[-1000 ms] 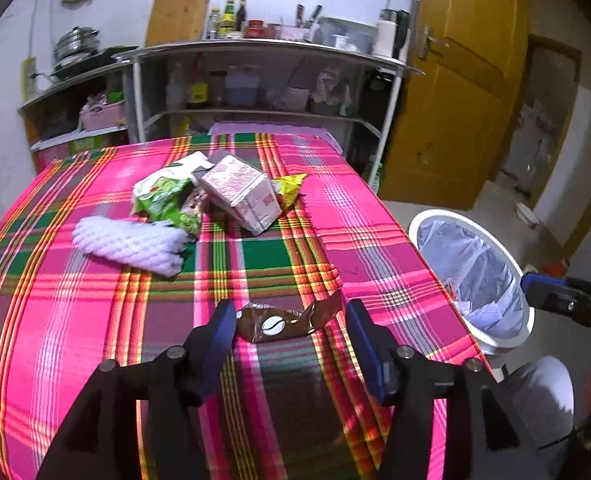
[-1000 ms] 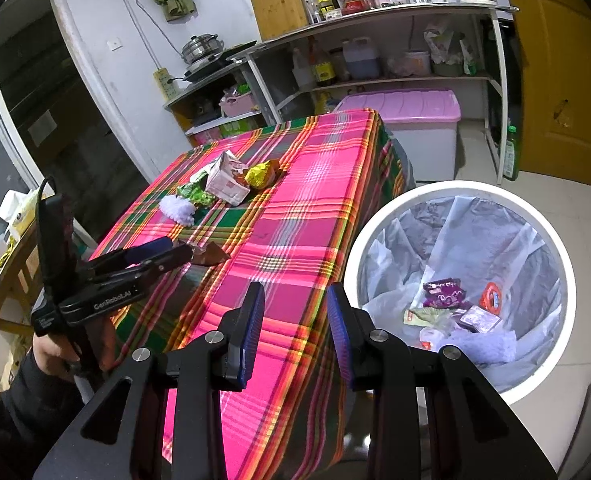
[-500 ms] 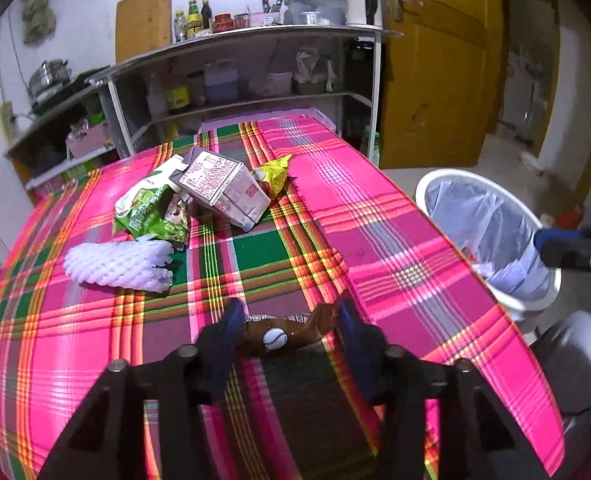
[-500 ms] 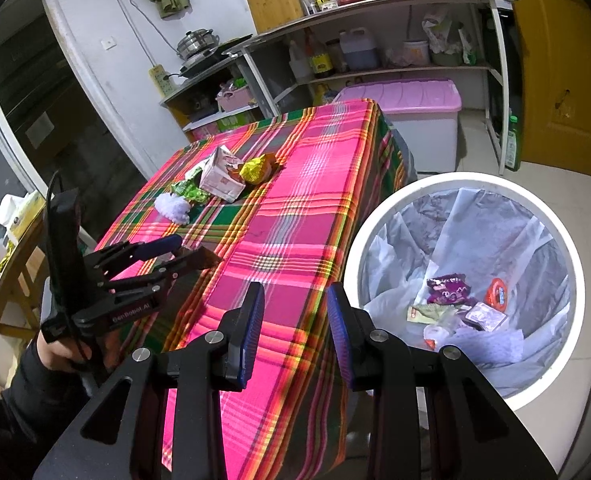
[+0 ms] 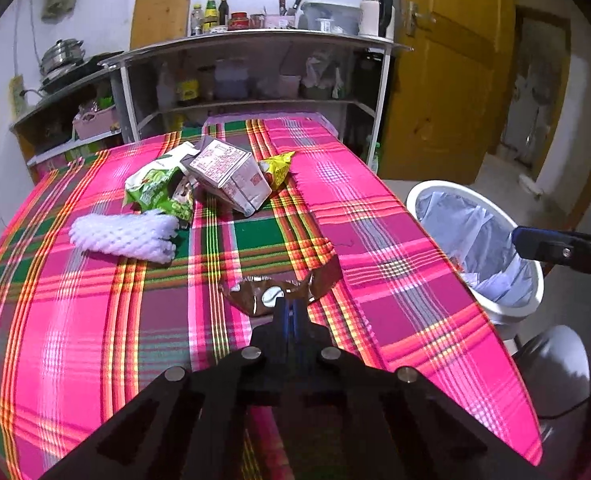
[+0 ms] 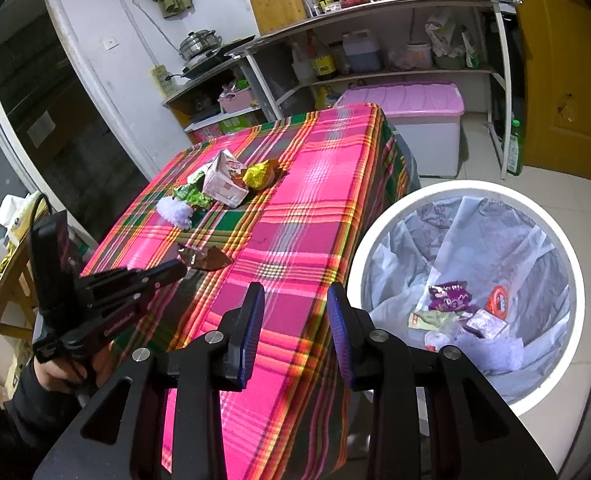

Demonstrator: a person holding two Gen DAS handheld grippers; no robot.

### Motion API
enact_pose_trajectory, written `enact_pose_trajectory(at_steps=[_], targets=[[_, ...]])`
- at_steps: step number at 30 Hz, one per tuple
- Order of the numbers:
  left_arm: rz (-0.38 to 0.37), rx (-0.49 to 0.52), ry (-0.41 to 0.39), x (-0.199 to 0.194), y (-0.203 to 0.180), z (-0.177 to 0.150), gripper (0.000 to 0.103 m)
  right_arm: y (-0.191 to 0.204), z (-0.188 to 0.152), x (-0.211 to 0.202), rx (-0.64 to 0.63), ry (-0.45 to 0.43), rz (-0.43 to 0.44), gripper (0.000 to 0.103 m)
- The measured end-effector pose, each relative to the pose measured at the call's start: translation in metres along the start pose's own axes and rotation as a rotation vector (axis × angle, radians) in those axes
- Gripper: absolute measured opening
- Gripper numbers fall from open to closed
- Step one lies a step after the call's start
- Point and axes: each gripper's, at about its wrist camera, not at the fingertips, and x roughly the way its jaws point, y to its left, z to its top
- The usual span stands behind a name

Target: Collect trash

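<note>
Left gripper [image 5: 291,308] has just snapped its jaws together, and the brown wrapper [image 5: 283,290] that lay loose between wide-open fingers a second ago is now pinched by its near edge, the rest of it lying on the tablecloth [image 5: 375,216]. So the pick looks made; lifting it and swinging it over is the step I'd expect. Further back, foam net [image 5: 125,234], green bag [image 5: 159,190], carton [image 5: 231,176] and yellow wrapper [image 5: 277,164] wait in a cluster. Off the table's right edge stands the bin [image 6: 467,192], several scraps inside. Right gripper [image 6: 295,320] hovers part-open, nothing between its fingers.
</note>
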Motion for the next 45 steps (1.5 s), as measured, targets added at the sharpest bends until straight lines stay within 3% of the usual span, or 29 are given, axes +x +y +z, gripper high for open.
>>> enact_pose_trajectory(at_steps=[9,15,17,19,28,32,37,39,45], targets=[[-0.034,-0.105,-0.062,-0.025,0.011,-0.005,0.001,0.018,0.021,0.017,-0.057,0.0,0.014,0.034],[-0.051,-0.108,-0.072,-0.024,0.017,0.0,0.002,0.028,0.029,0.028,-0.078,0.006,0.027,0.034],[-0.045,-0.106,-0.057,-0.018,0.02,0.004,0.012,0.03,0.03,0.031,-0.079,0.011,0.027,0.034],[-0.028,-0.097,-0.057,-0.013,0.022,0.007,0.039,0.029,0.03,0.033,-0.08,0.015,0.024,0.034],[-0.075,0.062,-0.002,0.019,0.013,0.024,0.058,0.021,0.034,0.038,-0.056,0.023,0.01,0.034],[-0.079,0.082,0.045,0.027,0.01,0.02,0.058,0.02,0.035,0.042,-0.051,0.029,0.012,0.034],[-0.032,0.088,0.062,0.028,0.004,0.016,0.014,0.022,0.036,0.047,-0.051,0.036,0.022,0.034],[-0.026,0.076,0.067,0.027,0.004,0.014,0.008,0.023,0.037,0.048,-0.055,0.036,0.024,0.034],[-0.044,0.034,0.03,0.015,0.005,0.01,0.002,0.021,0.041,0.05,-0.056,0.033,0.02,0.034]])
